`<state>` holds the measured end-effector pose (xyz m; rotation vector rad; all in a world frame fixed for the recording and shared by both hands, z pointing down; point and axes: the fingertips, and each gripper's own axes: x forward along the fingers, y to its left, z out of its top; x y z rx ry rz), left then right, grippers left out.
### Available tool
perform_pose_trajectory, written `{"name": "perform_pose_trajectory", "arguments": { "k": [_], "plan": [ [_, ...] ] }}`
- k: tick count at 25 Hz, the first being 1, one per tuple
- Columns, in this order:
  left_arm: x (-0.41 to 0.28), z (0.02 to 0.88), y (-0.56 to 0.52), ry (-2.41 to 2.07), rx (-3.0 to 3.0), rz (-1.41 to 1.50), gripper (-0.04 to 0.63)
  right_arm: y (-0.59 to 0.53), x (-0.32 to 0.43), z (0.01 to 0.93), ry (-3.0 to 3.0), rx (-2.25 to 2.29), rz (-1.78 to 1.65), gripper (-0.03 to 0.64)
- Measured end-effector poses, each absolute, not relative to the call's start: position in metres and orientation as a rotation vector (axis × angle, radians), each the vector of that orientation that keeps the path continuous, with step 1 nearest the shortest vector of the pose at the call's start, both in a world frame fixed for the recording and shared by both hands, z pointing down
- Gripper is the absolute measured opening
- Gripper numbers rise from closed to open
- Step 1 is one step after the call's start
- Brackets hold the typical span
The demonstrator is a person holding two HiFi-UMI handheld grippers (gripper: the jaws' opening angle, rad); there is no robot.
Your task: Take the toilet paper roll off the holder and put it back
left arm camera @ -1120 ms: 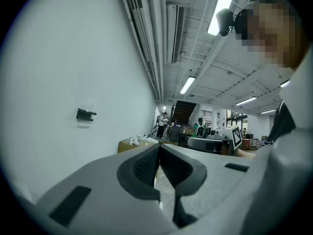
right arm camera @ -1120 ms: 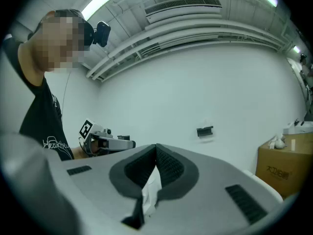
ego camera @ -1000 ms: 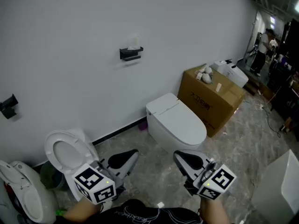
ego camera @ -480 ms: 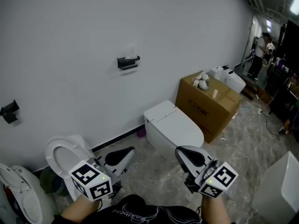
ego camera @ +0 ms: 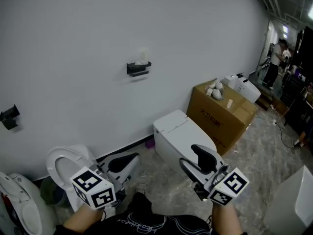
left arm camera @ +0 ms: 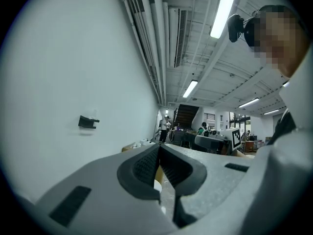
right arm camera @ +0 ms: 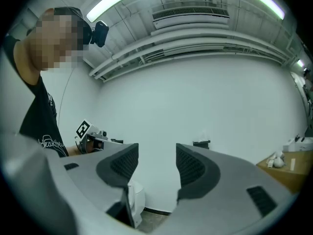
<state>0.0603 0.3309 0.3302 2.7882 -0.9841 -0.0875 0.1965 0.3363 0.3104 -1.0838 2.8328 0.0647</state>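
Note:
A small black holder (ego camera: 138,68) is fixed to the white wall, with a pale white roll (ego camera: 143,56) on top of it. It also shows far off as the holder (left arm camera: 88,122) in the left gripper view and the holder (right arm camera: 201,143) in the right gripper view. Both grippers are low in the head view, far short of the wall. My left gripper (ego camera: 128,161) has its jaws pressed together, empty (left arm camera: 159,163). My right gripper (ego camera: 194,159) has just been opening; a clear gap stands between its pads with nothing in it (right arm camera: 157,163).
A closed white toilet (ego camera: 183,133) stands under the holder, beside a cardboard box (ego camera: 222,109). An open-seat toilet (ego camera: 66,163) is at the lower left. Another black fixture (ego camera: 9,116) hangs on the wall at left. People stand far right (ego camera: 279,53).
The right gripper's jaws went from closed to apart. Both grippers shifted slightly toward the wall.

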Motion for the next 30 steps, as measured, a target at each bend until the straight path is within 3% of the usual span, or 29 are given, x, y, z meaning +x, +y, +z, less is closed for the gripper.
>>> {"name": "perform_pose_trajectory", "arguments": {
  "k": [10,30],
  "plan": [
    [0.044,0.333,0.228,-0.965,2.782,-0.103,0.006,0.227,0.186,0.313,2.814,-1.164,0.048,0.377],
    [-0.038,0.327,-0.091,-0.967,2.754,-0.076,0.006,-0.078,0.105,0.299,2.927,-1.262,0.023,0.394]
  ]
}}
